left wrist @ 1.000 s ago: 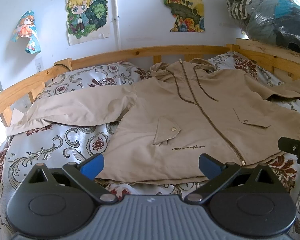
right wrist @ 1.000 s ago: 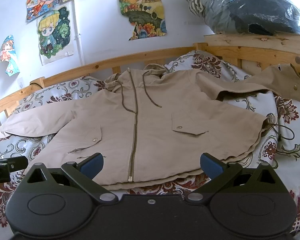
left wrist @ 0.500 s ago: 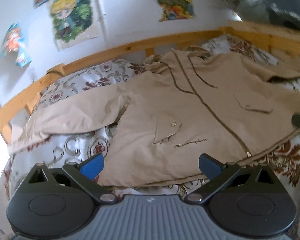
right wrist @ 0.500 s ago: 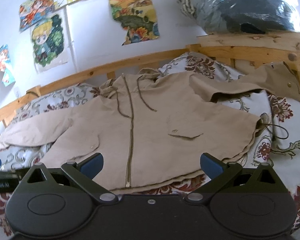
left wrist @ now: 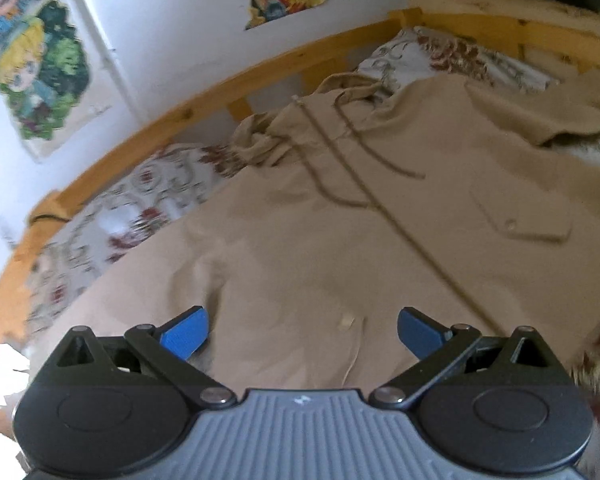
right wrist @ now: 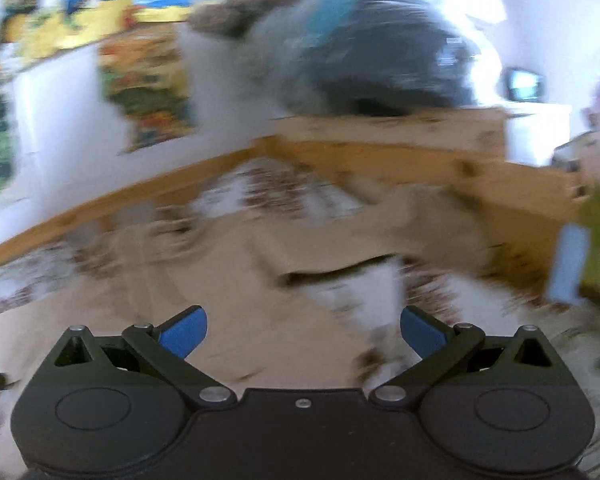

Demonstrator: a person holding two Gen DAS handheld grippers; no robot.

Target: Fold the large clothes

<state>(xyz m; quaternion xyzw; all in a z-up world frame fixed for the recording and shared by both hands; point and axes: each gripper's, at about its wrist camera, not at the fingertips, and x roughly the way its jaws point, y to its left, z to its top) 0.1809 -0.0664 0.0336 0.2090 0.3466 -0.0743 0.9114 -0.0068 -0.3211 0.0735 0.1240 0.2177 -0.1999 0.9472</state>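
Note:
A large beige hooded jacket (left wrist: 340,232) lies front up and zipped on the bed, hood toward the far rail. My left gripper (left wrist: 302,330) is open and empty, low over the jacket's left chest near the pocket button (left wrist: 346,321). The right wrist view is badly blurred. My right gripper (right wrist: 303,330) is open and empty over the jacket's right side (right wrist: 228,280), near its right sleeve (right wrist: 428,224).
The bed has a floral sheet (left wrist: 112,224) and a wooden rail (left wrist: 204,100) along the far and right sides (right wrist: 380,152). Posters (left wrist: 40,76) hang on the white wall. A bundle of bagged clothes (right wrist: 360,60) sits above the right rail.
Both grippers have moved forward and lower over the jacket. The left now hovers over the left chest. The right has swung toward the right sleeve, blurring its view. Both stay open.

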